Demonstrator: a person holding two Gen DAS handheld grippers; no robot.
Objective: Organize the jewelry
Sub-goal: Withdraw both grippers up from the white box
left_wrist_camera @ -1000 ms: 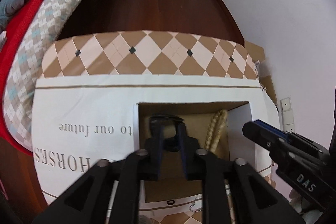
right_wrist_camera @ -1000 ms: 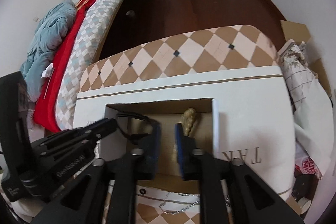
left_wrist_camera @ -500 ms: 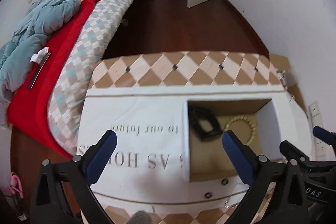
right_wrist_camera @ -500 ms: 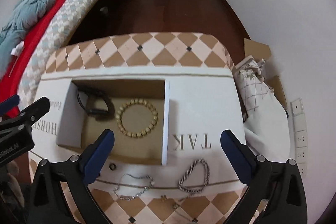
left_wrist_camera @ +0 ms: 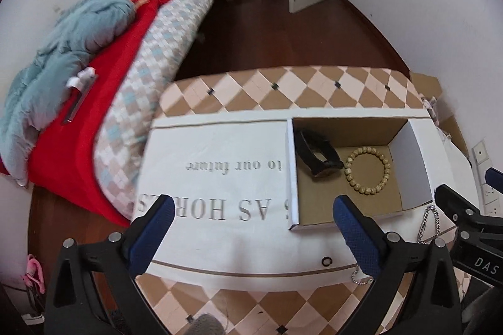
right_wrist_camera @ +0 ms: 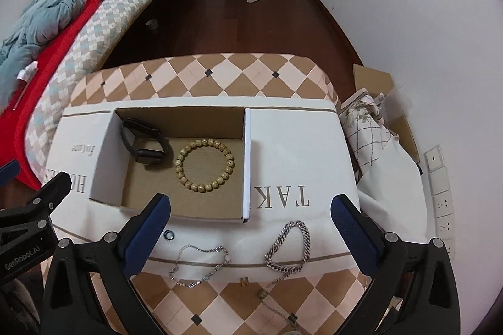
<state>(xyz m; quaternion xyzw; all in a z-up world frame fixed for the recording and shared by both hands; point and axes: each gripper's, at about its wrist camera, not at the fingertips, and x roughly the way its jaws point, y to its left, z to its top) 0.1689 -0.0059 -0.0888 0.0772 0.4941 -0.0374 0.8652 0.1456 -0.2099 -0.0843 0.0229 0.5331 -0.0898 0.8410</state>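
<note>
A bed with a red cover and a crumpled blue-grey quilt runs along the left wall, and beside it stands the table, covered in a tan and pink diamond pattern. Over the table lies a white cloth with grey lettering, and on that sits an open cardboard box with white sides. Inside the box a black wristband rests at the left, just beside a loop of wooden beads lying flat on the box floor. In front of the box, on the cloth, lie a chunky silver chain bracelet, a thinner silver chain to its left, and a small dark ring near the box's front edge. The right gripper hangs over these chains, jaws spread wide and pinching nothing. The left gripper hangs above the lettered cloth left of the box, its jaws likewise spread and empty.
</note>
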